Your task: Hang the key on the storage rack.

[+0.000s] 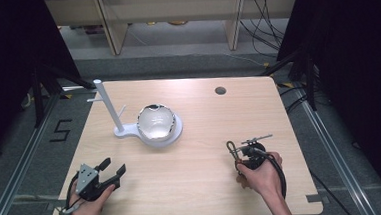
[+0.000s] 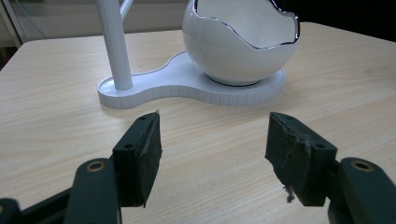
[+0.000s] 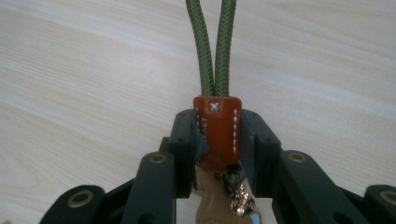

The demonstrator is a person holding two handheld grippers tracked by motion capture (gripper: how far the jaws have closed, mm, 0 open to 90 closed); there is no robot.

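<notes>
right tongs point(image 3: 217, 140) pinch the keyring's brown leather tab point(image 3: 218, 133), its green cord loop point(image 3: 214, 46) light and floppy; left tongs point(image 2: 212, 154) spread, empty.

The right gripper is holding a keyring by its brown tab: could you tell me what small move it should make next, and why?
Probably carry it toward the white stand. The right gripper is shut on the keyring's brown leather tab, with the green cord loop pointing free ahead, and the stand has side pegs that such a loop could hang on. The left gripper is open and empty.
</notes>
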